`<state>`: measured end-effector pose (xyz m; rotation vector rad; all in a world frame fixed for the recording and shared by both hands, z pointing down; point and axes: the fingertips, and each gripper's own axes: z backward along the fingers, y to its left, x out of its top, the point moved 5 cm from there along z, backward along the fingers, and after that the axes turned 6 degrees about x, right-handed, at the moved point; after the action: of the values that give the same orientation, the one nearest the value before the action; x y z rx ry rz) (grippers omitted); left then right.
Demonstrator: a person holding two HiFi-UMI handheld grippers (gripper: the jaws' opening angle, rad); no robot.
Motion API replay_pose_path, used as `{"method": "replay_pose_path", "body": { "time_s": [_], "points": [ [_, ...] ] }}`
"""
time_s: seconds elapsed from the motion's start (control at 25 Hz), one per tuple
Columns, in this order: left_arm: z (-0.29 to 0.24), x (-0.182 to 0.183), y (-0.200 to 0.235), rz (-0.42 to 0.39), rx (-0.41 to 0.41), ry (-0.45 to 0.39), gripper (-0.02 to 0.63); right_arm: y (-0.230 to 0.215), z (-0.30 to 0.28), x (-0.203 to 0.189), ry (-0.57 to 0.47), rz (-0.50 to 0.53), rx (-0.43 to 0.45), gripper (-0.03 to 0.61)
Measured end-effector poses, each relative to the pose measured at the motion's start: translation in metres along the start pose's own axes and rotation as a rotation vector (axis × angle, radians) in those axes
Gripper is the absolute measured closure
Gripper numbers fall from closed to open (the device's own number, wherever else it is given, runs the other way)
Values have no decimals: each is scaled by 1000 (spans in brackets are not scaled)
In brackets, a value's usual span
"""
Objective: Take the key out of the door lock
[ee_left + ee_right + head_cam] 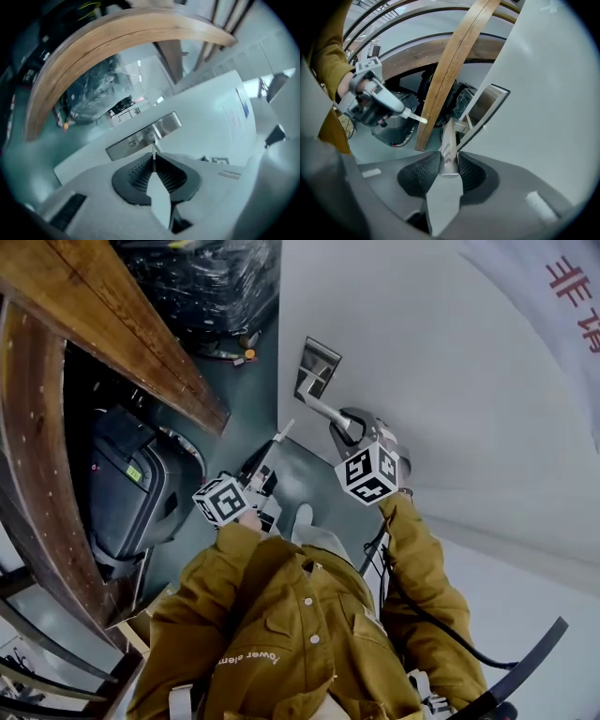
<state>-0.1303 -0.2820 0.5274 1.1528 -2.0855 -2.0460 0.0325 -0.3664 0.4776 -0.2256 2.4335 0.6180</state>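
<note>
Jaws of left gripper [153, 161] clenched on thin, edge-on key [153, 151], apart from lock plate [140, 136], arm bent; right gripper [450, 164], arm outstretched, clamps door handle [447, 140] near edge of door [422, 381].

I find a narrow lane of bare floor [246, 395] up mid-frame, the open passage. At left the slanting wooden beam [122, 329] and the dark machine [131, 488] under it block it. At right the white door [441, 381] walls it; its door handle [325, 412] juts in, taken by my right claw [345, 432].
</note>
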Motion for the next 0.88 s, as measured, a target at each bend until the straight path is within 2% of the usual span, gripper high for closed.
{"method": "replay_pose_path", "body": {
  "time_s": [0.08,0.24,0.32,0.4,0.48,0.52,0.56,0.68,0.88],
  "points": [
    [18,11,-38,-229,-24,-7,592,0,1,1,-15,-10,-7,449],
    [38,28,-97,-676,39,-38,591,4,17,7,-86,-46,-38,442],
    [42,28,-122,-848,55,-39,591,7,38,17,-167,-86,-63,445],
    [43,27,-146,-963,42,-60,591,4,68,32,-332,-162,-106,467],
    [41,28,-167,-995,17,-128,592,0,101,46,-558,-283,-161,534],
    [40,28,-173,-996,13,-155,591,-1,114,50,-644,-355,-185,572],
    [39,27,-177,-996,13,-164,591,1,123,51,-692,-416,-202,572],
    [35,17,-180,-995,12,-144,591,16,132,46,-714,-503,-238,574],
    [31,6,-180,-1002,6,-113,591,39,128,50,-764,-548,-229,574]
  ]
}}
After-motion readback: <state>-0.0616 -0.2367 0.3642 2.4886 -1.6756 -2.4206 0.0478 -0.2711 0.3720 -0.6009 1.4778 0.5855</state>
